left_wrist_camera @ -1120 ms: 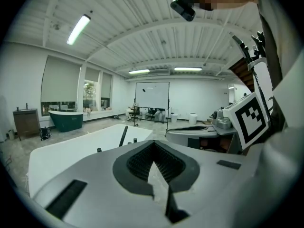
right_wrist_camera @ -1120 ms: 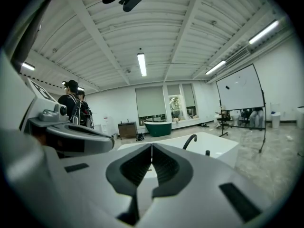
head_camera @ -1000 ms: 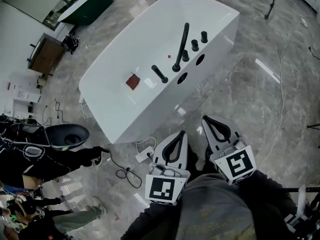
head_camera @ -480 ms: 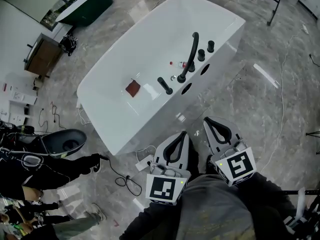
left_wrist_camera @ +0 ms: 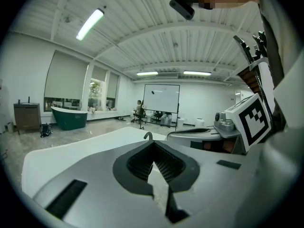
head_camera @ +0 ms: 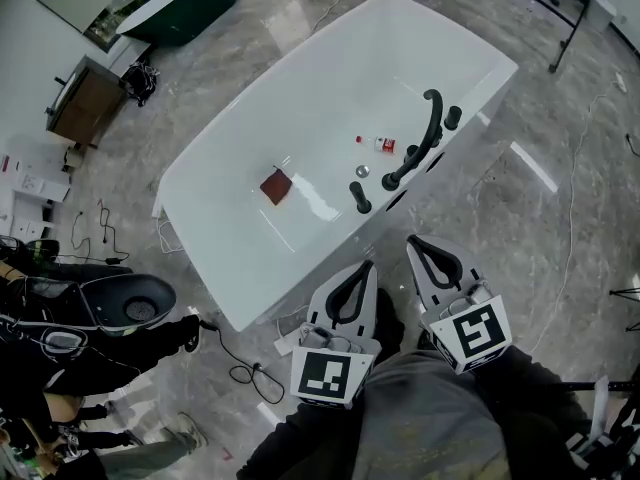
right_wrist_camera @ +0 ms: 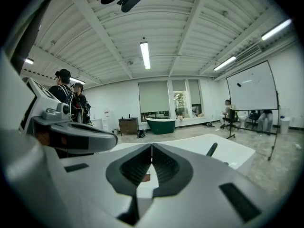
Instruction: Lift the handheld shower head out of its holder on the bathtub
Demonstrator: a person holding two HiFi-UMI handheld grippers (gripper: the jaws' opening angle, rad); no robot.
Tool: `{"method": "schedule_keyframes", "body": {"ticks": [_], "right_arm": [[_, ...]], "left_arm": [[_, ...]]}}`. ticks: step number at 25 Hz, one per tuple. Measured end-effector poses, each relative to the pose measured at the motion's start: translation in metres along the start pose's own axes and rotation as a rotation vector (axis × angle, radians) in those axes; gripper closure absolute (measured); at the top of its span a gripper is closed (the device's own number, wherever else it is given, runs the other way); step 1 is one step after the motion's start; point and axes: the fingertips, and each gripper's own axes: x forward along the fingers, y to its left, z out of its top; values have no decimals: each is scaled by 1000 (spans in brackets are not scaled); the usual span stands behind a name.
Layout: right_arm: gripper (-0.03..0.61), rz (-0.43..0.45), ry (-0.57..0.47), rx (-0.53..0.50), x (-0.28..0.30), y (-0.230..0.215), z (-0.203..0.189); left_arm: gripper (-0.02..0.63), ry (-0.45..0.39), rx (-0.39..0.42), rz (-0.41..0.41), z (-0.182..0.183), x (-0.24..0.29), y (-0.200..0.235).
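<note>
The white bathtub lies ahead in the head view. On its near rim stand a short black handheld shower head, a tall curved black spout and a black knob. My left gripper and right gripper are side by side just short of the tub's near wall, both shut and holding nothing. In the left gripper view the spout's curved top shows above the shut jaws. In the right gripper view a black fitting rises from the tub rim, right of the jaws.
Inside the tub lie a red square piece, a small red and white bottle and the drain. A cable and a power strip lie on the floor at the left. People stand at far left. Farther back stand a green tub and a wooden cabinet.
Both grippers have moved toward the tub, staying shut. In the head view the tub's near rim and its black fittings have drawn closer and shifted to the right.
</note>
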Motion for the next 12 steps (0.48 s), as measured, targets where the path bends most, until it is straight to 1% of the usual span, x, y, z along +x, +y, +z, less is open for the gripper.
{"method": "schedule_keyframes", "body": {"ticks": [7, 12], "right_arm": [[574, 24, 14, -45, 42, 5, 15], [574, 44, 8, -69, 66, 4, 30]], "left_arm": [[612, -32, -26, 23, 11, 12, 44], [612, -36, -52, 64, 15, 17, 68]]}}
